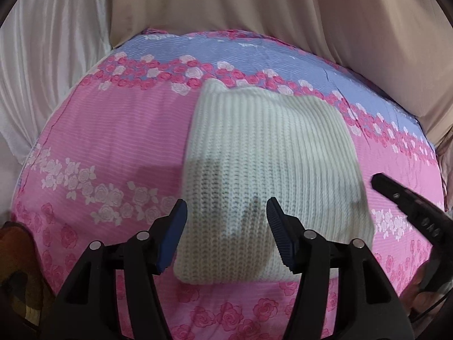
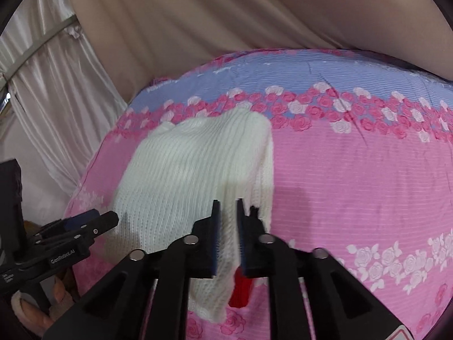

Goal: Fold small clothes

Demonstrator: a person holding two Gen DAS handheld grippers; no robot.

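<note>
Rightward, sweater (image 1: 263, 175) edge between right tool (image 2: 228, 221) pads.

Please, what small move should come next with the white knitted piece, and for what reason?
Probably the right gripper should carry the pinched edge of the white knit across to finish the fold. Its jaws are nearly shut with knit fabric between them, while the left gripper is open above the near part, holding nothing. The piece lies on the floral bedsheet.

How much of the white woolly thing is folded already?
The white knit garment already lies doubled into a neat rectangle on the flowery sheet. Right now the right claw pinches its right edge, while the left claw hangs open above it. What's left: finishing this fold and letting go.
</note>
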